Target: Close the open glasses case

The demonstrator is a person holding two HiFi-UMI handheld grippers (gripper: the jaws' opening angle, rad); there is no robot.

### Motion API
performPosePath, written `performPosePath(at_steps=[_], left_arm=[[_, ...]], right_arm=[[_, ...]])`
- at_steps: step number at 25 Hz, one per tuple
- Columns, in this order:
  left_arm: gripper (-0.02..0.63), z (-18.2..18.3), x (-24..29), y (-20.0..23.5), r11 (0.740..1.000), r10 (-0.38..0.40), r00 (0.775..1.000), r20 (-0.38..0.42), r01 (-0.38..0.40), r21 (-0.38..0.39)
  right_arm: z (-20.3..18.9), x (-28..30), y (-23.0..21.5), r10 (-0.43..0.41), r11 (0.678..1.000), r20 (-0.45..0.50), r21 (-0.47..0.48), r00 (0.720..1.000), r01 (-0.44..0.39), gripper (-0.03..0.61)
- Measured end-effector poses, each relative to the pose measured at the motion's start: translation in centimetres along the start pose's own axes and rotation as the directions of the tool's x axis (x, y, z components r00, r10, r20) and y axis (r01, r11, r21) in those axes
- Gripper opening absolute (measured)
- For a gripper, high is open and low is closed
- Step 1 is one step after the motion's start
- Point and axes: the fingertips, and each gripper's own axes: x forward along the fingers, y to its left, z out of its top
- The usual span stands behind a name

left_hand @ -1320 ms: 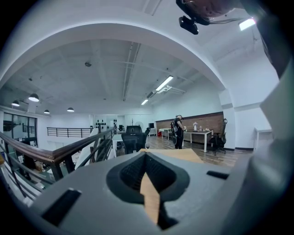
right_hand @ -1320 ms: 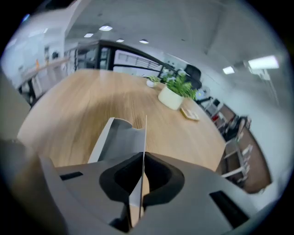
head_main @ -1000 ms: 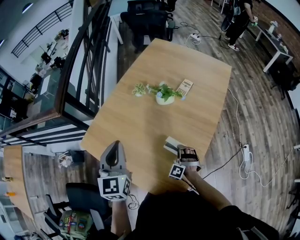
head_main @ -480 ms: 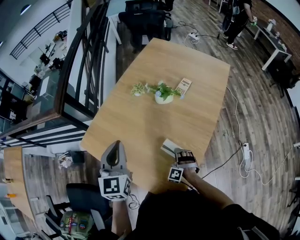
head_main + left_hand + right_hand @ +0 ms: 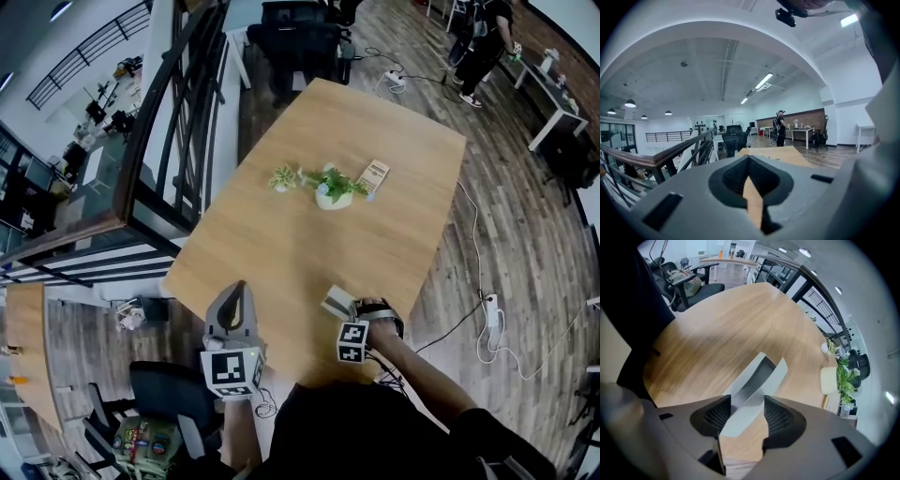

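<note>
The glasses case lay open on the wooden table, close to the table's near edge, at lower centre of the head view. In the right gripper view the glasses case showed as a pale grey shell with a dark inside. Its two halves were splayed apart and ran up and away toward the middle of the frame.

The right gripper hung steeply nose-down over the case, with its marker cube just below it in the head view. The right gripper had just been opening its jaws. They stood spread wide, with the near end of the case between them, and I couldn't make out the pads pressing on it.

The left gripper was held at lower left of the head view, over the table's edge and well apart from the case. In its own view the left gripper had its jaws drawn together at the tips. Nothing sat between them, and only a sliver of tabletop showed through.

Further up the table, near its centre, sat a small potted plant. A smaller sprig lay to its left and a little card to its right. A person stood by a desk at upper right, and a power strip lay on the floor to the right of the table.
</note>
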Motion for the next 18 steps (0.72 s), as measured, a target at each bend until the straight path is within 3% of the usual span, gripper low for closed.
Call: performPosePath(at_steps=[3,5,10,12,18], left_arm=[[0.000,-0.2,-0.2,0.4,1.000,0.006,1.000,-0.002,-0.006,-0.004],[0.000,-0.1,-0.2,0.5,1.000,0.011,1.000,0.002,-0.011,-0.008],[0.000,0.0,-0.3,0.4,1.000,0.006,1.000,0.006,-0.006,-0.008],[0.000,-0.2,-0.4,0.5,1.000,0.009,1.000,0.002,-0.009,-0.012],[0.000,-0.4,-0.5,-0.1,1.000,0.000,1.000,-0.004,0.000,-0.014]], right_arm=[[1.2,-0.2,1.8,0.084,0.996,0.020,-0.022,0.996,-0.084,0.230],[1.7,0.1,2.8,0.118,0.993,0.034,-0.014,0.992,-0.118,0.186],[2.0,1.0,2.5,0.095,0.991,0.065,0.088,0.993,-0.101,0.143],[2.1,1.3,1.8,0.088,0.986,0.082,0.134,0.993,-0.099,0.080],[2.1,1.7,1.5,0.130,0.989,-0.029,0.074,0.991,-0.128,0.055]])
